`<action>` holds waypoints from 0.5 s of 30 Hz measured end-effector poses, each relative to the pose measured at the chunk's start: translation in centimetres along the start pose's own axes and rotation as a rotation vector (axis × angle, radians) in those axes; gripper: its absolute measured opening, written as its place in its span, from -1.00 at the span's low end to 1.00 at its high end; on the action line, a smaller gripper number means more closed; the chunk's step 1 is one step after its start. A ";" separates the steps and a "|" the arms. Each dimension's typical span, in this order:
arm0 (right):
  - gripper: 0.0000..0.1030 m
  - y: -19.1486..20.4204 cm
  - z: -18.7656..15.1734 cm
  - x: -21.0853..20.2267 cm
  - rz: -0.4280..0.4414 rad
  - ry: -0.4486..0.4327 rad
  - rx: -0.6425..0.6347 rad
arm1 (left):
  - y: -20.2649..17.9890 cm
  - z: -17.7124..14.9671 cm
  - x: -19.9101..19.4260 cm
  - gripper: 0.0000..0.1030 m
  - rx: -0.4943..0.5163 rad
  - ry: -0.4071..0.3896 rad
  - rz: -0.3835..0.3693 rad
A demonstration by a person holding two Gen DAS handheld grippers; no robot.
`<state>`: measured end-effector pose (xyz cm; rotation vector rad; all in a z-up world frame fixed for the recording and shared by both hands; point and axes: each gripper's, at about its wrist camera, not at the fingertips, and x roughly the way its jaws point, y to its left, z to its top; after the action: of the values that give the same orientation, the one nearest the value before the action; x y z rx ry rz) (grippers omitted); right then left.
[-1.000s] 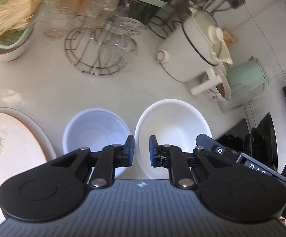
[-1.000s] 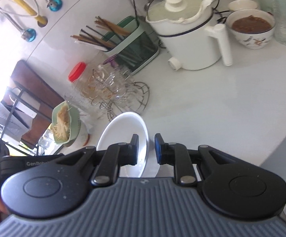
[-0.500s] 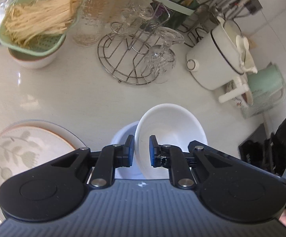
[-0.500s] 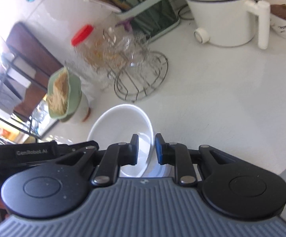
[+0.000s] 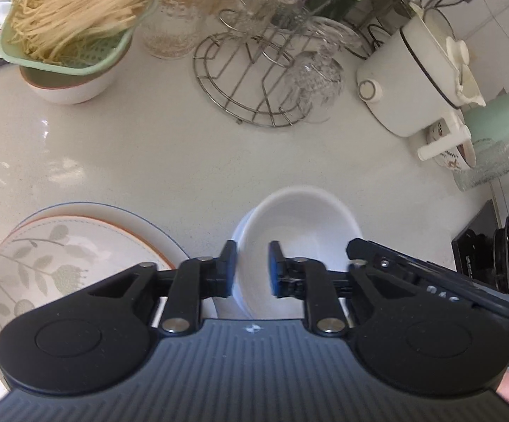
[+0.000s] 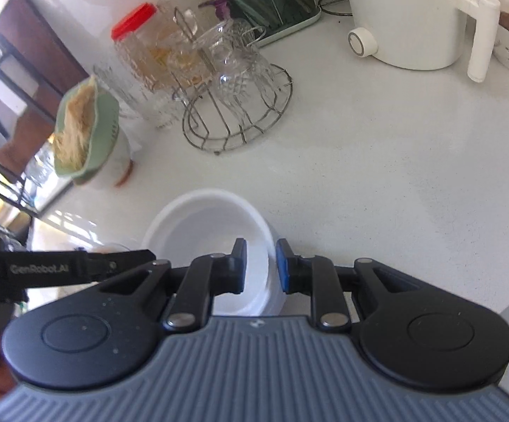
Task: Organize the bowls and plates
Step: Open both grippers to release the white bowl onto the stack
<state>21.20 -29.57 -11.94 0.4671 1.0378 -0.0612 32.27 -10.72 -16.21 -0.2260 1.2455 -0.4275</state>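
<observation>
white counter (image 5: 184, 161) is pretty crowded: wire rack (image 5: 254, 81) and kettle (image 5: 409, 81) far back, plates (image 5: 61, 249) near left. both grippers (image 5: 251, 269) (image 6: 259, 265) opening, jaws loosely straddling the stacked bowls' (image 5: 300, 225) rims.

Black left tool (image 5: 251, 267), blue pads, silver screws, ribbed grey body, right tool (image 6: 261, 265) alike

A shiny white stone desk (image 5: 184, 161) carries two stacked white bowls (image 5: 300, 225), flowered plates (image 5: 61, 246), a round wire rack of glasses (image 5: 254, 81), a white pot (image 5: 409, 88), and a green strainer (image 5: 78, 35) of what may be noodles, sitting in a bowl.
</observation>
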 end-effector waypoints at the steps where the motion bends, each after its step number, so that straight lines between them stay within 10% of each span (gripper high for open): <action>1: -0.36 -0.1 0.1 -0.1 0.005 -0.006 0.002 | 0.0 0.0 -0.2 -0.17 0.000 -0.006 -0.005; 3: -0.05 -0.5 0.3 -0.4 -0.001 -0.027 0.000 | 0.1 0.0 -0.5 0.11 -0.007 -0.020 -0.012; 15: -0.06 -3.0 -1.1 3.2 0.090 0.005 0.165 | 1.0 -0.8 0.6 0.11 -0.068 -0.002 -0.032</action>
<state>21.14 -31.30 -16.12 0.6629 1.0198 -0.0660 31.81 -10.06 -17.35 -0.3043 1.2569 -0.4126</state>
